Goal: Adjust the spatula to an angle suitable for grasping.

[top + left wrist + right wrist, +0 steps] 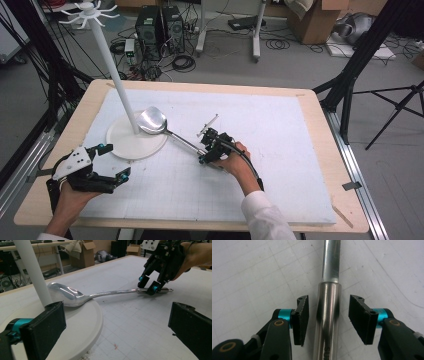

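Right gripper (149, 288) straddles the steel ladle's (75, 296) handle, its bowl resting on the white stand base (85, 325)

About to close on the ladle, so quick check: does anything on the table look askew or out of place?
Nothing is spilled or damaged. The ladle lies slanted, its bowl propped on the rim of the stand's round base, against the pole. The right tongs straddle the handle with gaps either side, not yet gripping.

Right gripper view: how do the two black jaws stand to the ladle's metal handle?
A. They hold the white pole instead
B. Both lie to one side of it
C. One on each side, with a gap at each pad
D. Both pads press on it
C: the right gripper straddles the ladle handle, and bare table shows between each pad and the metal.
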{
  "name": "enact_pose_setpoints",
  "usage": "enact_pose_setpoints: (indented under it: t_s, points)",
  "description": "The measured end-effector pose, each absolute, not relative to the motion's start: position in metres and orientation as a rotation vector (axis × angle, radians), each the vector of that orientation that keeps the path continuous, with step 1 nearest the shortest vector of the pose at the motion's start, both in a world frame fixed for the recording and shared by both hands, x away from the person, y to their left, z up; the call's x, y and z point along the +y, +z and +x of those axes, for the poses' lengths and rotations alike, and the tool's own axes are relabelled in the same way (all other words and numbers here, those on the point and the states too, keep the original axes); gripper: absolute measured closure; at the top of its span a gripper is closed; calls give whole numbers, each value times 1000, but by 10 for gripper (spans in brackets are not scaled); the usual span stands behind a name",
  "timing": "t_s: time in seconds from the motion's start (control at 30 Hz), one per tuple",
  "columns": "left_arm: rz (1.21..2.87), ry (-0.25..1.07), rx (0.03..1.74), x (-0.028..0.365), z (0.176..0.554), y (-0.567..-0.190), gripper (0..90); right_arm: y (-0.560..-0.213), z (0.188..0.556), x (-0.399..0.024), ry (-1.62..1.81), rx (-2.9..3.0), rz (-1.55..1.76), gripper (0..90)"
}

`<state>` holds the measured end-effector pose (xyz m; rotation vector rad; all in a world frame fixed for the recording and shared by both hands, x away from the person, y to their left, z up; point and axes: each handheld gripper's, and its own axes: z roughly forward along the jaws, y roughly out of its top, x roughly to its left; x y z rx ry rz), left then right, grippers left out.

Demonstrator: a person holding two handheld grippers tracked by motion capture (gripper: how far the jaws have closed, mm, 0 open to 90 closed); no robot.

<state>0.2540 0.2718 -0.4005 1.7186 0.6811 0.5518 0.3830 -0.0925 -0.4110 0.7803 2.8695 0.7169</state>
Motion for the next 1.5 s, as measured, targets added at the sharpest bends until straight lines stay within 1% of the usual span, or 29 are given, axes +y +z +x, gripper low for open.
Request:
enact_pose_setpoints:
  t_s: [0.03, 0.1, 0.23, 0.4, 0.47, 0.5, 0.63, 0.87, 1.2, 1.5]
  points:
    - [1723, 554, 679, 271, 254, -400, 17, -412, 384, -91, 711, 2876, 771, 519]
    - [1723, 553, 679, 271, 254, -401, 18, -412, 384, -91, 705, 2877, 770, 528]
    - [1723, 555, 682, 271, 254, -401, 17, -413, 385, -88, 687, 2864, 777, 594]
    - [1725, 555, 682, 271, 254, -401, 18, -414, 385, -86, 675, 2865, 803, 609]
    - [1723, 554, 681, 271, 253, -400, 17, -415, 386, -85, 675, 2868, 792, 625]
    - [1725, 554, 676, 270, 254, -400, 17, -415, 386, -83, 670, 2873, 786, 657]
    - [1728, 551, 677, 270, 254, -400, 17, -415, 387, -81, 657, 2858, 799, 674]
    - [1729, 551, 680, 271, 254, -401, 17, -414, 387, -82, 642, 2839, 830, 685]
    - [1733, 550, 681, 271, 255, -402, 17, -406, 385, -94, 695, 2847, 837, 690]
    - [1734, 551, 682, 271, 255, -402, 17, -399, 378, -108, 717, 2873, 764, 690]
